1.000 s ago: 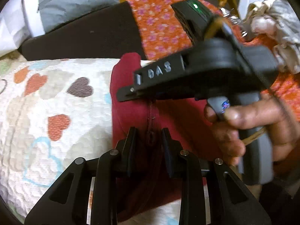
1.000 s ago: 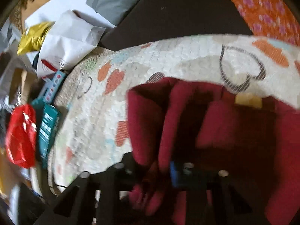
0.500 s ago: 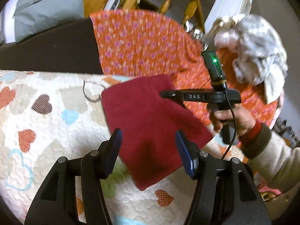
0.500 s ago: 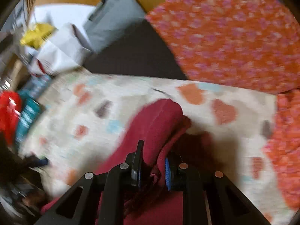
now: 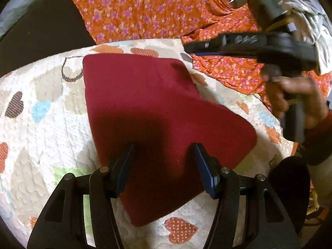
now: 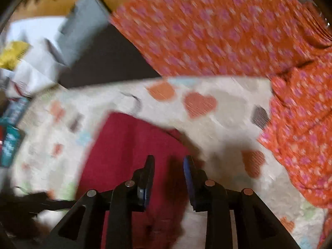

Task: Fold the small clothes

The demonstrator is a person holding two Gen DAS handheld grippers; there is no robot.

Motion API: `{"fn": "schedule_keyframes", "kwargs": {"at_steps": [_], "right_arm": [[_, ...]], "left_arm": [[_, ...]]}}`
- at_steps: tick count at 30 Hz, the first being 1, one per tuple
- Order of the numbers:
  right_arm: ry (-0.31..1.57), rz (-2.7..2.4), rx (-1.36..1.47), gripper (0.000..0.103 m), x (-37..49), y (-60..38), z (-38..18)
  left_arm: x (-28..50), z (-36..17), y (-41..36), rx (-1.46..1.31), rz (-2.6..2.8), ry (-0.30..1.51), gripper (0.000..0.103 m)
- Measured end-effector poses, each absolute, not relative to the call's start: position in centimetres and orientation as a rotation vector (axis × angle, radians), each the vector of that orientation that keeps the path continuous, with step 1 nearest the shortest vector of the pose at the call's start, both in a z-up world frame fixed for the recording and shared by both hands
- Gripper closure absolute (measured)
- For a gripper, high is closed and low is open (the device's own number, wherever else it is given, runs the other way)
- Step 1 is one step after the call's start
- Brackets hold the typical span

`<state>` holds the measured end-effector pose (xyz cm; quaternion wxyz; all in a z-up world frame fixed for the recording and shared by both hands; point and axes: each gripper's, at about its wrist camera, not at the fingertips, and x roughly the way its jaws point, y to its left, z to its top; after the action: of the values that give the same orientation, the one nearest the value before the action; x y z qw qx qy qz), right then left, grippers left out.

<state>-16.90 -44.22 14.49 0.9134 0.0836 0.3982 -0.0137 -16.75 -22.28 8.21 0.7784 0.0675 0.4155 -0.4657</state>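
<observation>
Both grippers have let go since a second ago: each was then clamped on the maroon cloth, and the right one was still pinching a fold half a second back; now the cloth [image 5: 157, 112] lies flat, folded, on the heart-print quilt [image 5: 39, 124]. From the left wrist view, going left to right: a dark slab [image 5: 41, 29] at the far left edge beyond the quilt, the cloth in the middle with one corner toward the camera, then orange floral fabric [image 5: 145, 6] behind, and at the far right the right gripper [image 5: 191, 46] held side-on in the person's hand [image 5: 294, 99], above the quilt's far edge and off the cloth. From this side its jaws cannot be judged. The left gripper [image 5: 164, 151] hangs over the cloth's near part, jaws wide apart, nothing between them. The right wrist view is blurred, yet shows what the other does not: a yellow packet [image 6: 12, 54], white bag [image 6: 35, 66] and grey bag [image 6: 83, 29] at left, teal boxes [image 6: 10, 143] below them, and the right gripper's [image 6: 169, 159] own jaws, apart, over the cloth's [image 6: 128, 149] right edge.
</observation>
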Motion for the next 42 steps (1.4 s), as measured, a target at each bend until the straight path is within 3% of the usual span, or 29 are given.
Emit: {"fn": "schedule_keyframes", "kwargs": {"at_steps": [3, 6, 8, 17, 30, 42], "right_arm": [[0.878, 0.079, 0.127, 0.076, -15.8, -41.5, 13.1], [1.001, -0.009, 0.055, 0.076, -13.4, -41.1, 8.0], [0.985, -0.004, 0.146, 0.077, -12.9, -42.3, 6.2], [0.930, 0.063, 0.126, 0.077, -19.3, -41.0, 11.8], [1.012, -0.015, 0.083, 0.077, -23.3, -39.8, 5.6], [0.841, -0.021, 0.254, 0.077, -24.8, -40.7, 10.8]], "left_arm": [[-17.3, 8.1, -23.0, 0.175, -0.984, 0.885, 0.045], [-17.4, 8.0, -23.4, 0.201, -0.992, 0.881, 0.045], [-17.6, 8.0, -23.4, 0.211, -0.984, 0.888, 0.045], [-18.0, 7.5, -20.7, 0.181, -0.937, 0.932, 0.045], [-18.7, 6.7, -21.9, 0.206, -0.845, 0.915, 0.045], [-18.3, 7.1, -21.7, 0.184, -0.798, 0.935, 0.045]]}}
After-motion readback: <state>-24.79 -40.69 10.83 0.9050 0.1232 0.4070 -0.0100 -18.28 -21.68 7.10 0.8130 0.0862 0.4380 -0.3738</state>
